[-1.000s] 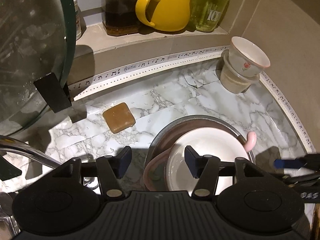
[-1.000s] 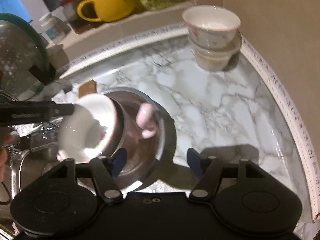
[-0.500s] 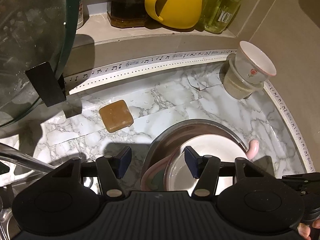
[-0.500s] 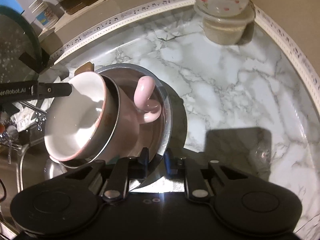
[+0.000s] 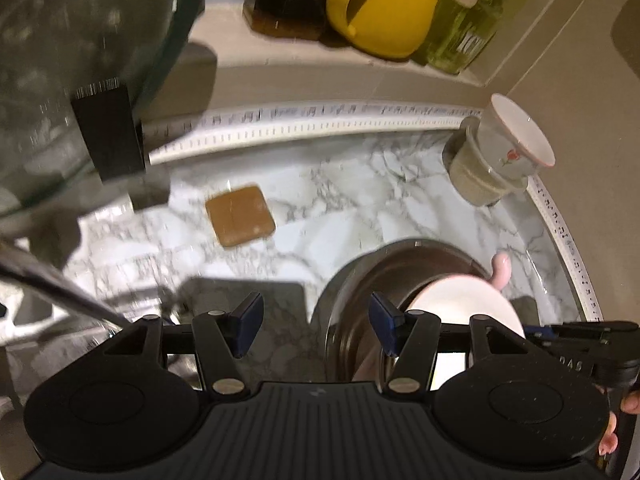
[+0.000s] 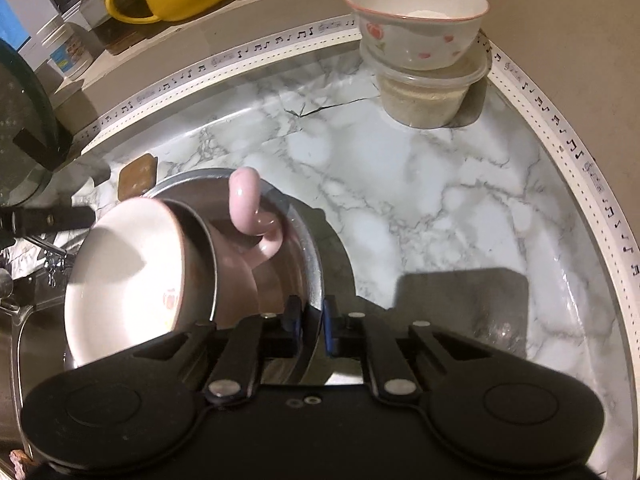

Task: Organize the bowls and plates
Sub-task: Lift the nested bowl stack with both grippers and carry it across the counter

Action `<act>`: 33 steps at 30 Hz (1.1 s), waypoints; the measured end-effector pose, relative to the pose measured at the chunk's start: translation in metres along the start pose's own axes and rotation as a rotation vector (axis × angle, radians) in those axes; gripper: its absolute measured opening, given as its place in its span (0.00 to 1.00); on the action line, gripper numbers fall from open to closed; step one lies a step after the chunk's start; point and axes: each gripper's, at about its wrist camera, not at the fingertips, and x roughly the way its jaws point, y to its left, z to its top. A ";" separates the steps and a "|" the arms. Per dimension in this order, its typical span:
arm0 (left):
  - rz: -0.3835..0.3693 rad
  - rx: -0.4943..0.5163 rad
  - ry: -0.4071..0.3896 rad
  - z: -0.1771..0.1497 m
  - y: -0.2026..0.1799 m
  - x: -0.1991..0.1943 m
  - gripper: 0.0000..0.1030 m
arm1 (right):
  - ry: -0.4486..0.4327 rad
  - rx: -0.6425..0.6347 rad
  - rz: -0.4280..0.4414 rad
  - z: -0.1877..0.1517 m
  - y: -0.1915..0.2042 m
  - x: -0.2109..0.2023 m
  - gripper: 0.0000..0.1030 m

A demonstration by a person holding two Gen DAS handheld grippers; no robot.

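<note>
A steel bowl sits on the marble counter and holds a tilted pink mug with a white bowl nested in it. My right gripper is shut on the steel bowl's near rim. In the left wrist view the steel bowl and white bowl lie at lower right. My left gripper is open and empty, above the counter beside the steel bowl's left rim. A floral bowl is stacked on a lidded plastic tub at the back right.
A brown soap bar lies on the counter. A glass pot lid leans at the left. A yellow mug, a jar and a green bottle stand on the back ledge. The sink and faucet are at the left.
My right gripper closed on the steel bowl's rim and stays clamped. The left gripper drifted left and back, so the bowl stack now sits further right in its view.
</note>
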 end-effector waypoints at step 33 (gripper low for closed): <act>-0.040 -0.107 0.078 -0.012 0.003 0.028 0.11 | 0.042 0.054 0.022 -0.023 0.006 -0.006 0.14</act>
